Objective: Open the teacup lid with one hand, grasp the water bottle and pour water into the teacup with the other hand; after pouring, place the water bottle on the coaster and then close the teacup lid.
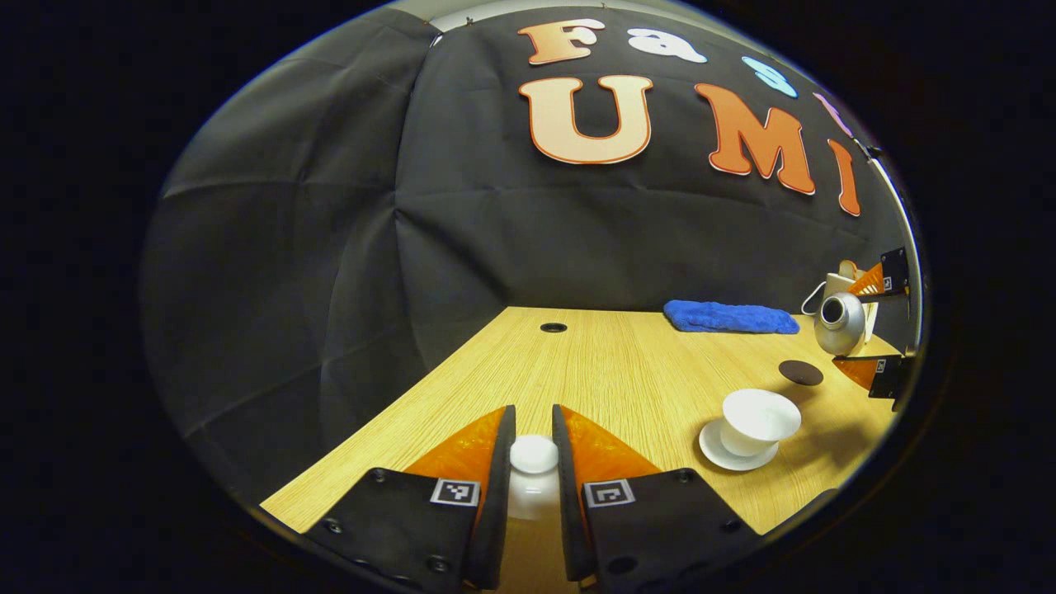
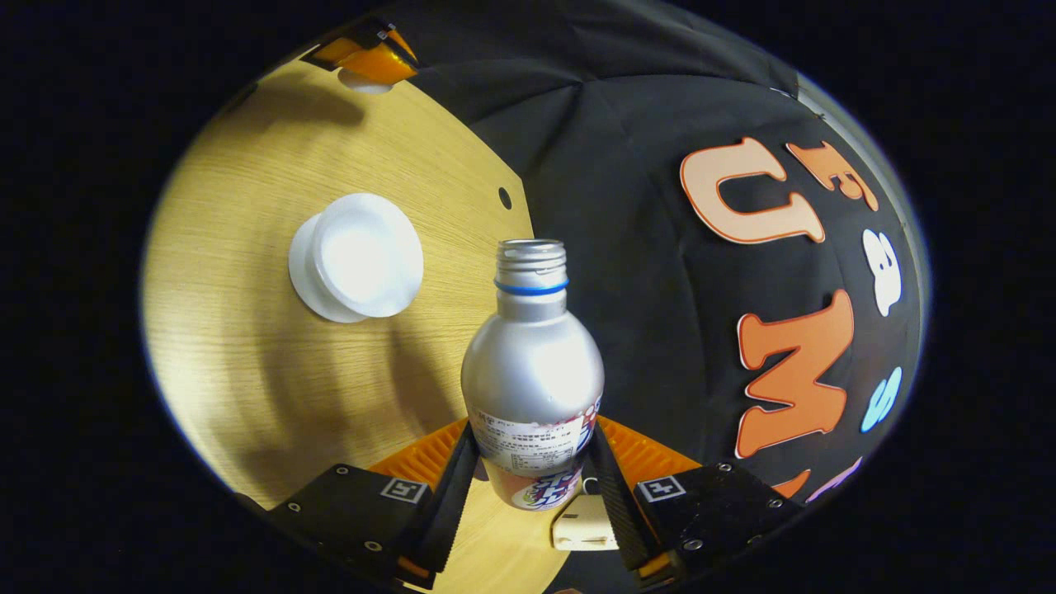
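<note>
In the left gripper view my left gripper (image 1: 533, 417) is shut on the white teacup lid (image 1: 534, 455), held low over the table's near left side. The white teacup (image 1: 755, 419) stands open on its saucer (image 1: 716, 450) to the right. Beyond it lies the dark round coaster (image 1: 800, 373). My right gripper (image 2: 532, 429) is shut on the silver water bottle (image 2: 532, 363), uncapped and tilted with its mouth toward the teacup (image 2: 363, 256). No water stream shows. The bottle (image 1: 840, 323) hangs above the table past the coaster, off to the cup's right.
A folded blue towel (image 1: 730, 317) lies at the back of the wooden table (image 1: 610, 371). A small round hole (image 1: 553, 327) sits near the table's far edge. The left gripper (image 2: 367, 54) with the lid shows at the top of the right gripper view.
</note>
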`<state>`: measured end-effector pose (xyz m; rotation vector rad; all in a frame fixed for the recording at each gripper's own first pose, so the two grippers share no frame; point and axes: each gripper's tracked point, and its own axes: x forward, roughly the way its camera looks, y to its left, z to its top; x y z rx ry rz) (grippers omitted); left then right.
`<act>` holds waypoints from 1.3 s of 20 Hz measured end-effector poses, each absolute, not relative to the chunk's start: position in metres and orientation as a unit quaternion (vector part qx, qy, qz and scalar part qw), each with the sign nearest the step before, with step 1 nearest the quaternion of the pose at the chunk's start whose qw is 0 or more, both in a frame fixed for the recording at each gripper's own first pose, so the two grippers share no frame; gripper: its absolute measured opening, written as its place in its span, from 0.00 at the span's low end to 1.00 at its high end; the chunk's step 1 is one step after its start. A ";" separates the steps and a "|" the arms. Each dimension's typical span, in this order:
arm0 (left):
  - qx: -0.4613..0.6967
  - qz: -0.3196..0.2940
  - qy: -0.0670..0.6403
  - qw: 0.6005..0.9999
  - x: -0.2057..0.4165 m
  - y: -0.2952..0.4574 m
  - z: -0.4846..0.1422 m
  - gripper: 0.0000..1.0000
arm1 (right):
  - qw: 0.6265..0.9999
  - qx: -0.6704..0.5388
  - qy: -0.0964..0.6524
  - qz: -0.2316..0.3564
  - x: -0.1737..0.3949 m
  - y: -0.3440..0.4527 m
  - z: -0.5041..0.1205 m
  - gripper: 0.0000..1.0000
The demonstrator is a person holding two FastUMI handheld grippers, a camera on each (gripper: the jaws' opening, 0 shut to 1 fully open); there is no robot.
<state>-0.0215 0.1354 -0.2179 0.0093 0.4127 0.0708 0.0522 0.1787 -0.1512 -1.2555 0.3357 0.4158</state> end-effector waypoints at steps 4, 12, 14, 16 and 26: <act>0.006 0.038 0.206 0.978 -0.024 0.140 -0.219 0.32 | 0.756 -0.614 0.124 0.191 0.049 0.184 -0.141 0.77; 0.009 0.043 0.199 0.979 -0.027 0.145 -0.214 0.32 | 0.722 -0.669 0.071 0.164 0.046 0.188 -0.135 0.77; 0.009 0.043 0.199 0.979 -0.026 0.144 -0.214 0.29 | 0.713 -0.680 0.064 0.162 0.046 0.188 -0.132 0.77; 0.010 0.042 0.199 0.979 -0.026 0.144 -0.215 0.32 | 0.700 -0.695 0.050 0.155 0.047 0.188 -0.129 0.77; 0.011 0.044 0.204 0.978 -0.027 0.143 -0.216 0.32 | 0.662 -0.736 0.012 0.142 0.062 0.185 -0.117 0.77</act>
